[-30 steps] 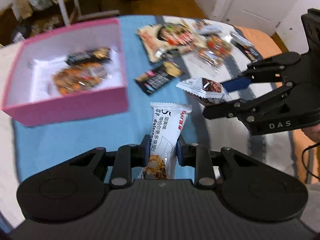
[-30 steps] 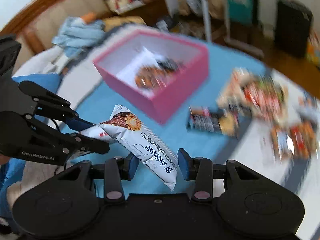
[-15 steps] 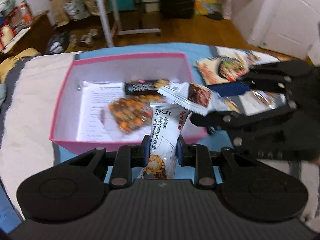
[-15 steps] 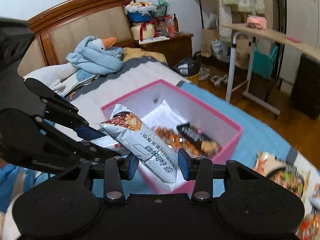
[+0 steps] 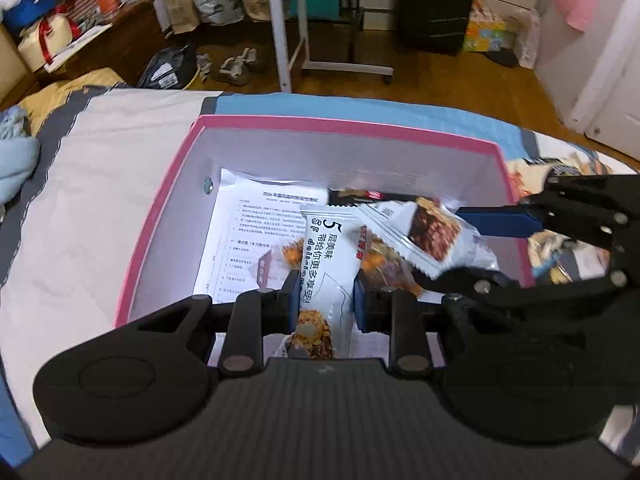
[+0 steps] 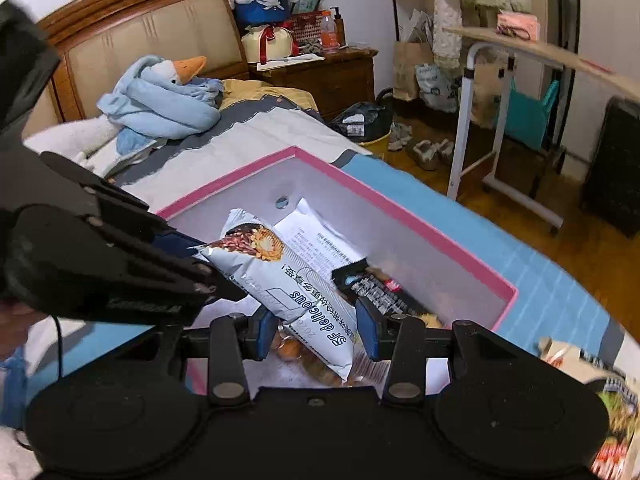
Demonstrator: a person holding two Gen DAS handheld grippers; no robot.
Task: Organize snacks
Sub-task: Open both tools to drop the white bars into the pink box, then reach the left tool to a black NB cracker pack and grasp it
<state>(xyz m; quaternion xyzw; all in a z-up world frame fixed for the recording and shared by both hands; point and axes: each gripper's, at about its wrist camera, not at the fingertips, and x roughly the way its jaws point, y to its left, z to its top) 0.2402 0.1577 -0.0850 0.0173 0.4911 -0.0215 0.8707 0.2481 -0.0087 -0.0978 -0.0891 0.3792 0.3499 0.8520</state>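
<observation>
A pink box with white inner walls lies on the bed; it also shows in the right wrist view. Inside lie a printed sheet, a dark snack bar and an orange snack pack. My left gripper is shut on a white snack bar and holds it over the box's near part. My right gripper is shut on a second white snack bar, also over the box. In the left wrist view that bar hangs at the right, by the right gripper.
Several loose snack packs lie on the blue cover right of the box. A goose plush in a blue blanket sits by the headboard. A white rolling table, shoes and a suitcase stand on the wooden floor beyond the bed.
Both grippers have carried their white bars from above the blue cover to over the pink box, which now fills the middle of both views.
</observation>
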